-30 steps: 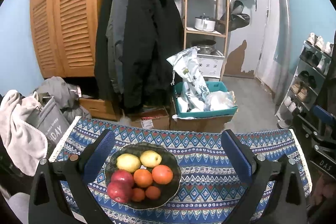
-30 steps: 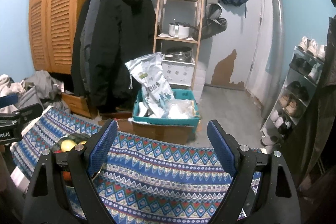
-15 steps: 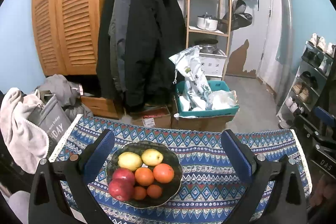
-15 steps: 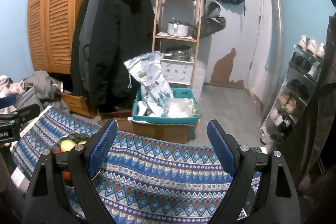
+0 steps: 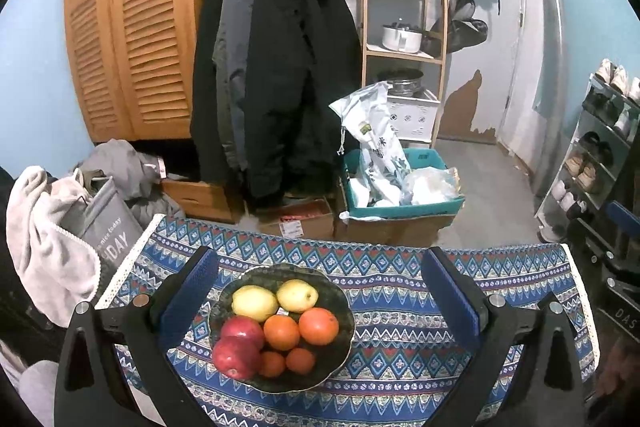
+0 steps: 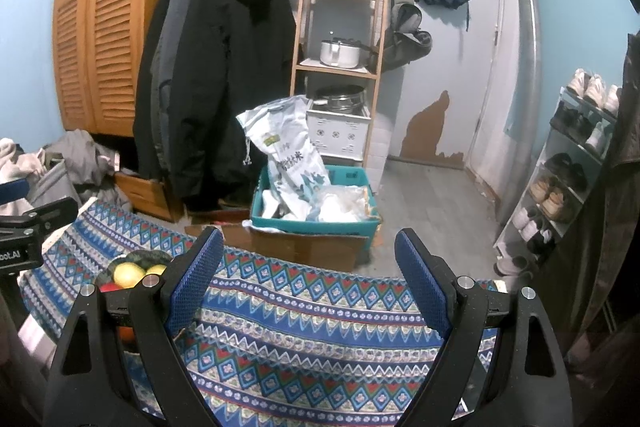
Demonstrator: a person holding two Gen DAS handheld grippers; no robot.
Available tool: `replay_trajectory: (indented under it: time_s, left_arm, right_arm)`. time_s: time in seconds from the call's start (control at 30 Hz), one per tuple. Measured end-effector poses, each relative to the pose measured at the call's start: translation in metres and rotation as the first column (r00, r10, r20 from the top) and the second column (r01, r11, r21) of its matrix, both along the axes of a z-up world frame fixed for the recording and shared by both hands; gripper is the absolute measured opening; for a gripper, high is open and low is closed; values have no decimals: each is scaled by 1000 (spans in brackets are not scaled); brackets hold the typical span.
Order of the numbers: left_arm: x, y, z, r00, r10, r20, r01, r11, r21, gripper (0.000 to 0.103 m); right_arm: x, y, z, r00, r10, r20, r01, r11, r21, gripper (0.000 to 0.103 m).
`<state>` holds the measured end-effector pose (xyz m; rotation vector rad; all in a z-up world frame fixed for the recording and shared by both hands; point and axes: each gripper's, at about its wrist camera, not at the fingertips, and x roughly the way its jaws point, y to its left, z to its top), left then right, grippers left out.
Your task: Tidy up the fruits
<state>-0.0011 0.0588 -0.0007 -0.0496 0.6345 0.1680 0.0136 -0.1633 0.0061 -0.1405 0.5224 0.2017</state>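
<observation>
Both wrist views are evenly lit by soft, cool indoor light; its source is not in view. Strong fisheye distortion bends the louvered wardrobe doors (image 5: 132,27) at the upper left and the pipe (image 6: 528,47) at the right, and the corners are black. The fruit bowl (image 5: 340,301) is sharp with small highlights on the fruits. The black coats (image 6: 224,75) lose detail in shadow. No strong glare.

Right wrist view: left finger (image 6: 192,287) of the right tongs (image 6: 310,287) covers most of the fruit bowl (image 6: 138,257); only two yellow fruits (image 6: 128,275) show. Desk (image 6: 320,339) cut off at the bottom edge.
</observation>
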Motion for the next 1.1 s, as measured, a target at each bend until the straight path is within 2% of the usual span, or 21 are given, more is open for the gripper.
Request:
replay_trajectory:
  time_s: [1.1]
  left_arm:
    - [-2,-3,0,1000,-7,5,7,1000,2,102]
  right_arm:
    - [0,-1,0,1000,-2,0,2,1000,-1,87]
